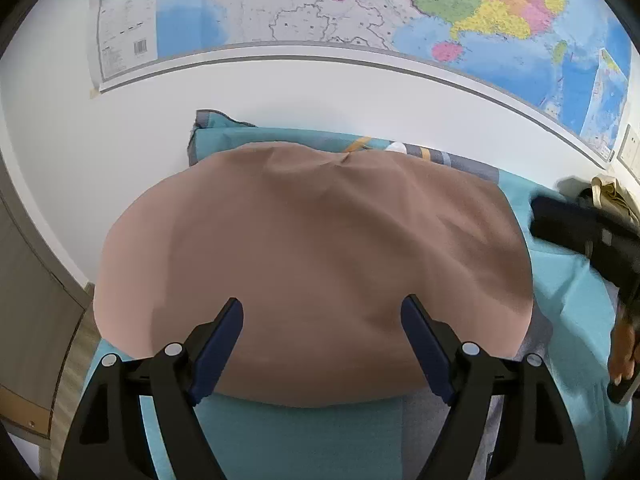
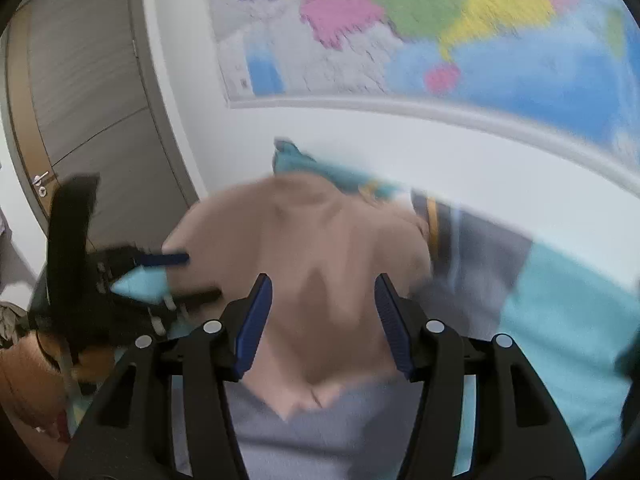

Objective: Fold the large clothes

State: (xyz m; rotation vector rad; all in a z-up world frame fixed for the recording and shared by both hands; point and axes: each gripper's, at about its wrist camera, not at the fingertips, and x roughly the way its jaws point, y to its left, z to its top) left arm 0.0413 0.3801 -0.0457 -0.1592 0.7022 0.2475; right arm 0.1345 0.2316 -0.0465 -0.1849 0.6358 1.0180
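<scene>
Folded tan cloth garment [image 1: 312, 264] flat on the teal bedsheet [image 1: 304, 436], both grippers over its near edge.
Left gripper [image 1: 322, 344] wide open, empty, nearer; right gripper [image 2: 323, 322] half open, empty; long axis runs left-right.

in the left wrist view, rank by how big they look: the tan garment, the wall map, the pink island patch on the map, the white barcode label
1. tan garment and wall map: both large; the map is cut off by the frame and farther away, so unranked.
2. pink island patch
3. barcode label, slightly smaller.
</scene>
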